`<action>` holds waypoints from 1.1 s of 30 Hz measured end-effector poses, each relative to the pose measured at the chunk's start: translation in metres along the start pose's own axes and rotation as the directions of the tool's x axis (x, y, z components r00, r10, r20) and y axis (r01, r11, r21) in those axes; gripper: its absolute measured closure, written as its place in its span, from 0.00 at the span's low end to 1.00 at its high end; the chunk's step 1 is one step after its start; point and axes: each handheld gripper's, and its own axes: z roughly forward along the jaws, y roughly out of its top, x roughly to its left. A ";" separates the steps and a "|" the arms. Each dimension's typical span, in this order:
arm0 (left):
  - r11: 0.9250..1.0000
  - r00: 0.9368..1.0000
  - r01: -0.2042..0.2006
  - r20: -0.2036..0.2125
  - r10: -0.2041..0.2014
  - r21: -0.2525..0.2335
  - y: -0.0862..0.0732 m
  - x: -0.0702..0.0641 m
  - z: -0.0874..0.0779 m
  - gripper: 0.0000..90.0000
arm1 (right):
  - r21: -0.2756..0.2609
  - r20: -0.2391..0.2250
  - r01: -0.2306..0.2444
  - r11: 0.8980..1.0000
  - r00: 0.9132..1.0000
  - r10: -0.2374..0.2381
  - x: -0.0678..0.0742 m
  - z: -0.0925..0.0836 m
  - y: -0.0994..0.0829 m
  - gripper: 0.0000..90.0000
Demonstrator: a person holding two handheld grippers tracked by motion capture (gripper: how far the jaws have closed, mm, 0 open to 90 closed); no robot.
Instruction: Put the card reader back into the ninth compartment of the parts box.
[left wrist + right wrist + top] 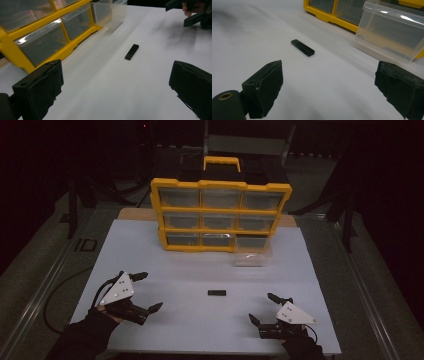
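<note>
Black bar [216, 293] flat on white table [200, 330], between grippers, long axis left-right. Right gripper [263, 309] slightly nearer. Left gripper [148, 291] also empty, both gaping.

Yellow-framed drawer cabinet [220, 215] with clear drawers, small black bar [216, 293], white table [200, 320], clear drawer [252, 259]

I can't read any words, numbers or signs here. The yellow drawer box [220, 215] has no label I can make out, and its clear drawers look blank. The small black bar [216, 293] on the white table [200, 325] has no writing I can see. The room is dark and the pictures are blurry.
</note>
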 end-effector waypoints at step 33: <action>0.991 0.981 -0.112 0.170 0.098 0.078 0.046 -0.009 0.053 0.01 | 0.002 -0.014 0.004 1.000 1.000 -0.004 0.000 0.001 0.001 0.09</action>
